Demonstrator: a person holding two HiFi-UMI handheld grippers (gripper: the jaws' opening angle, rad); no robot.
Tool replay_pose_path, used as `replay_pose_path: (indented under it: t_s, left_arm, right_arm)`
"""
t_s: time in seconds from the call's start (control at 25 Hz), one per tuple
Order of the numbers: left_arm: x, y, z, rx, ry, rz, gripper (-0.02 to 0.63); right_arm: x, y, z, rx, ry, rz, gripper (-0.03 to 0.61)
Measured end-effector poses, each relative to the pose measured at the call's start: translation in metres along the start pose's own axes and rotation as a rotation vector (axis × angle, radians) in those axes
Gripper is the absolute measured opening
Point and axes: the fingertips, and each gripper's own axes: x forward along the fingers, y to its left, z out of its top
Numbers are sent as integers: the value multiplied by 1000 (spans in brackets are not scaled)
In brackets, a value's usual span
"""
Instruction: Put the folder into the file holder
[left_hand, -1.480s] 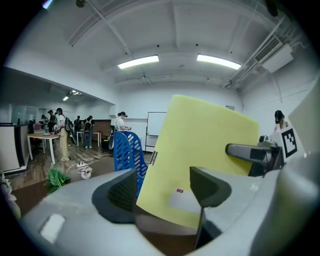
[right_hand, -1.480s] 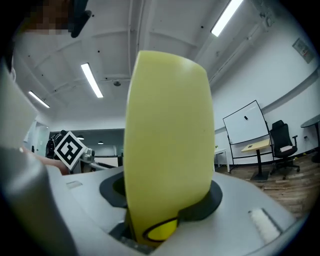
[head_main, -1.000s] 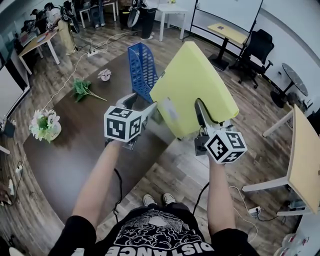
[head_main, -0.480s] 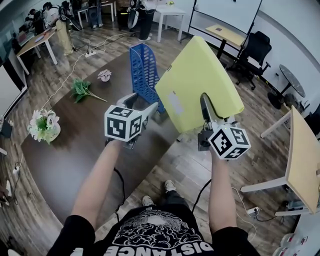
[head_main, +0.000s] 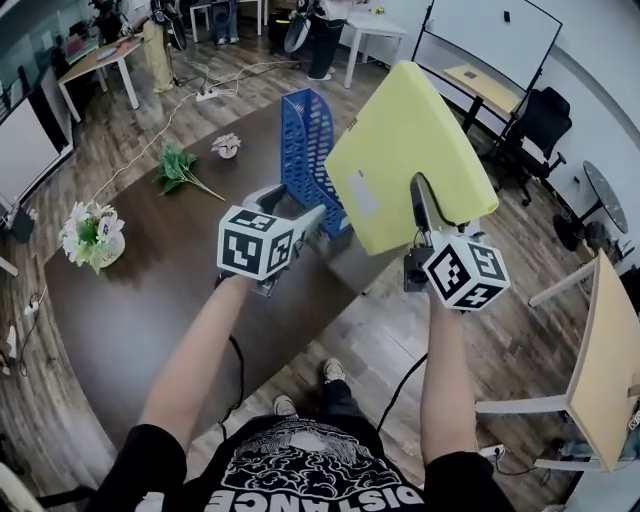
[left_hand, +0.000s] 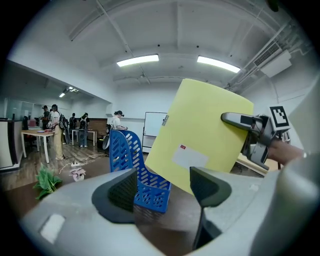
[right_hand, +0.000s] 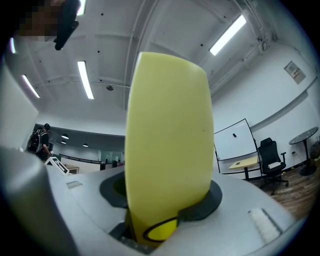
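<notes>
A yellow folder (head_main: 405, 150) is held up on edge in the air, and my right gripper (head_main: 418, 190) is shut on its lower edge. In the right gripper view the folder (right_hand: 167, 140) fills the gap between the jaws (right_hand: 165, 195). A blue perforated file holder (head_main: 308, 150) stands upright on the dark brown table (head_main: 130, 300). The folder's lower left corner hangs just in front of it. My left gripper (head_main: 290, 203) is open and empty, pointing at the file holder (left_hand: 135, 165), with the folder (left_hand: 200, 135) to its right.
A green sprig (head_main: 180, 170), a small pale ornament (head_main: 227, 145) and a flower pot (head_main: 90, 235) lie on the table's left side. A light wooden desk (head_main: 610, 350) stands at the right and an office chair (head_main: 540, 125) behind. People stand at desks at the far back.
The right gripper has carried the folder a little up and toward the file holder, so its corner now overlaps the holder. The left gripper has edged slightly forward, still open.
</notes>
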Motion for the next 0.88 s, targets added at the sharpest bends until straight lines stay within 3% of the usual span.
replay_pose_path:
  t_s: [0.52, 0.88]
  left_arm:
    - [42, 33, 2, -49, 14, 133, 342]
    - [45, 60, 2, -76, 6, 206, 342]
  right_arm:
    - [104, -5, -8, 3, 94, 161, 215]
    - [156, 10, -26, 0, 179, 182, 215]
